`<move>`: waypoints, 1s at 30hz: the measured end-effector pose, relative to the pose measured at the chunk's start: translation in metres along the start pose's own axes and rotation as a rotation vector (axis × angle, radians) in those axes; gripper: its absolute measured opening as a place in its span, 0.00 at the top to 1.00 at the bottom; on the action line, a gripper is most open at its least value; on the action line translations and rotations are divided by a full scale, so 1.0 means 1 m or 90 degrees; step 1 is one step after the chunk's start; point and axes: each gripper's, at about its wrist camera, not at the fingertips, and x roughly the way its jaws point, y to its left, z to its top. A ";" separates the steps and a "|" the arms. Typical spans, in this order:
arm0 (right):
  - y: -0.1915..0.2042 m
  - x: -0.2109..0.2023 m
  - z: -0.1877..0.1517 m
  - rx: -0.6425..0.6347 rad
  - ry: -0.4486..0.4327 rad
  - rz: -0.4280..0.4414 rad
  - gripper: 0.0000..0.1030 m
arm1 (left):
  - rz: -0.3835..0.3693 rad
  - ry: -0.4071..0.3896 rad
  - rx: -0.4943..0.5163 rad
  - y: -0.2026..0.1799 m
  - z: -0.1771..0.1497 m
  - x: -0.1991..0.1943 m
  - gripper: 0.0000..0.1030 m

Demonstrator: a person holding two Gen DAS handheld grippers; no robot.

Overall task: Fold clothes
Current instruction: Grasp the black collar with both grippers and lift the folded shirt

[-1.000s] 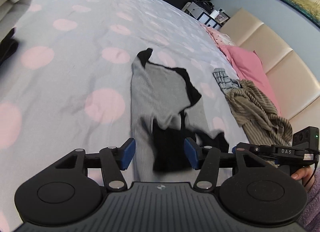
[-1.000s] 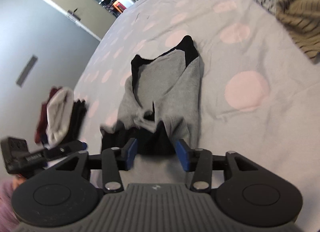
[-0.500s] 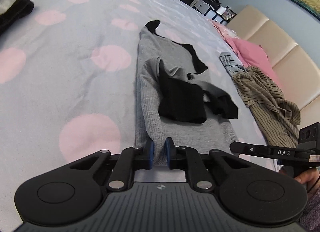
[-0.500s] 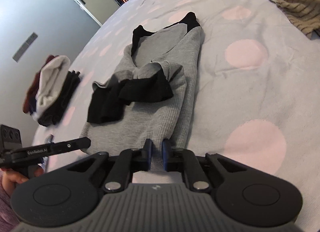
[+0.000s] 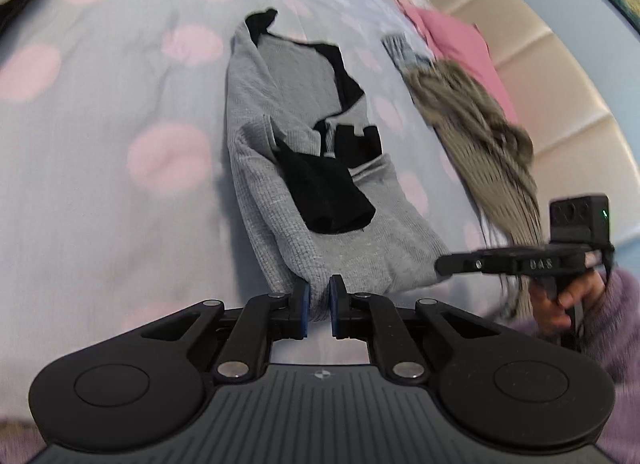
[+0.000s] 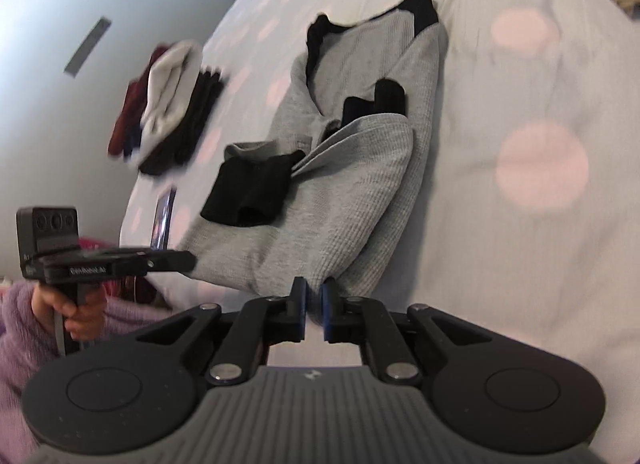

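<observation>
A grey ribbed top (image 5: 272, 168) with black cuffs and black neck trim lies lengthwise on the dotted bedspread (image 5: 80, 192), its sleeves folded in over the body. My left gripper (image 5: 319, 296) is shut on the near hem at its left corner. My right gripper (image 6: 313, 296) is shut on the same grey top (image 6: 360, 168) at the hem's right corner. The hem is lifted and bunched toward both cameras. Each gripper shows in the other's view, held by a hand in a purple sleeve (image 6: 24, 328).
A brown striped garment (image 5: 476, 136) and a pink pillow (image 5: 456, 36) lie to the right near the beige headboard (image 5: 560, 76). A stack of folded clothes (image 6: 168, 104) sits at the left of the bed. A phone-like object (image 6: 162, 220) lies near the edge.
Both grippers went from open to shut on the top's near hem, then pulled it back toward the cameras. The fabric has bunched up.
</observation>
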 end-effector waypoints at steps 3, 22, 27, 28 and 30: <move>0.000 0.003 -0.021 0.004 0.040 -0.009 0.91 | 0.010 0.032 0.012 0.002 -0.019 0.001 0.93; 0.017 -0.010 -0.026 -0.061 -0.040 -0.107 0.79 | 0.106 -0.077 0.058 0.003 -0.018 -0.011 0.82; 0.040 -0.007 -0.015 -0.145 -0.103 -0.157 0.76 | 0.115 -0.066 0.143 -0.015 -0.010 0.013 0.82; 0.043 -0.004 -0.014 -0.164 -0.105 -0.163 0.76 | 0.116 -0.060 0.154 -0.017 -0.008 0.018 0.82; 0.047 0.003 -0.010 -0.198 -0.093 -0.166 0.76 | 0.118 -0.041 0.168 -0.016 -0.003 0.029 0.82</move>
